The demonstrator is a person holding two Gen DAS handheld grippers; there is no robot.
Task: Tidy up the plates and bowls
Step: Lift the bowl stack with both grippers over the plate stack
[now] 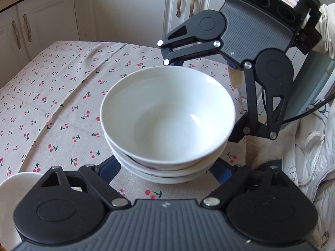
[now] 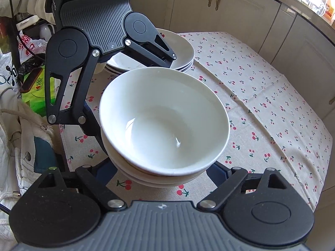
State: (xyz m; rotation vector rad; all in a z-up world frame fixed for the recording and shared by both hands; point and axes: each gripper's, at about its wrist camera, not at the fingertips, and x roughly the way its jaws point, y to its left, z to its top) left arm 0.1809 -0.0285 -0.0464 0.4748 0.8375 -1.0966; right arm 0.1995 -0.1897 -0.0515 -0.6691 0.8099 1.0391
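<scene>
A stack of three white bowls (image 1: 167, 115) (image 2: 163, 121) stands on the cherry-print tablecloth (image 1: 62, 104). My left gripper (image 1: 165, 173) reaches around the lowest bowl from one side, its blue fingers (image 1: 108, 170) lying against the bowl's flanks. My right gripper (image 2: 163, 173) holds the same bowl from the opposite side, its fingers (image 2: 215, 171) also against it. The pads of both are hidden under the bowls' flare. Each gripper shows in the other's view, straddling the far side of the stack. A pile of white plates (image 2: 182, 50) sits beyond the bowls.
A white plate's rim (image 1: 12, 188) shows at the lower left in the left wrist view. Cream cabinets (image 1: 129, 10) stand behind the table. Plastic bags (image 2: 35, 87) and a person's white quilted jacket (image 1: 309, 156) crowd the table's near edge.
</scene>
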